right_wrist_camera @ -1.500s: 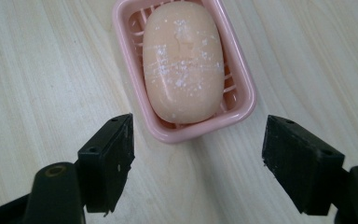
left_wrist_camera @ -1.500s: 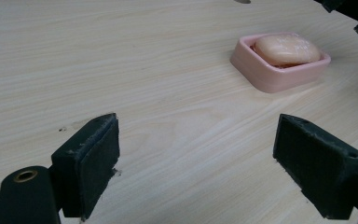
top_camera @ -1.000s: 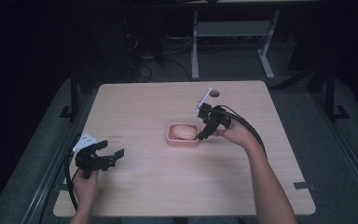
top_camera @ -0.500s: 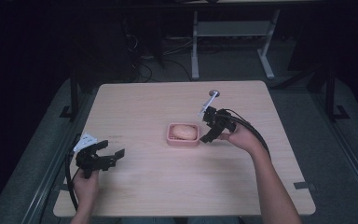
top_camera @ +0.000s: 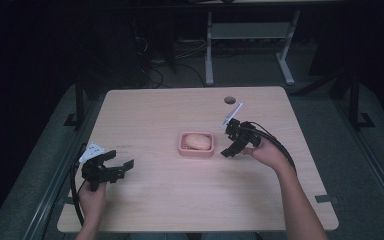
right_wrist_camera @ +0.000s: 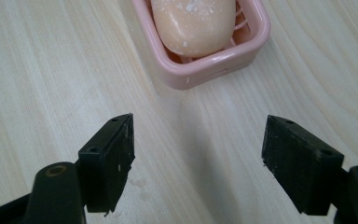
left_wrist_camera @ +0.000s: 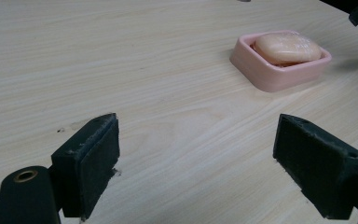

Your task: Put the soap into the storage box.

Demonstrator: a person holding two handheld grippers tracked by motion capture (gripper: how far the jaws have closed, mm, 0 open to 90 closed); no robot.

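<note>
Holding both grippers with jaws apart, nothing between them.

Right gripper (top_camera: pixel 233 145): in the high view it sits just right of the pink rectangular plastic soap dish (top_camera: pixel 196 144), near but not touching, jaws pointing down and left toward the table. Right forearm comes in from bottom right, angled up and left across the light wooden tabletop (top_camera: pixel 170 110), hand wrapped round the gripper body, cable looping back over the wrist. Right gripper view: both black pads spread wide over bare wood, the dish (right_wrist_camera: pixel 200 65) just ahead of the gap.

Task thing: pale peach oval soap bar (top_camera: pixel 198 141) lies inside the dish, roughly at table centre (white flecks on its top in the right gripper view (right_wrist_camera: pixel 193 21)).

Left gripper (top_camera: pixel 114 169): near the front left edge of the table, well apart from the dish, pointing right along the surface, low to the wood. Left hand grips it from below, forearm entering at the bottom left. Left gripper view: pads wide open, dish (left_wrist_camera: pixel 279 74) and soap (left_wrist_camera: pixel 286 46) farther off at upper right
</note>
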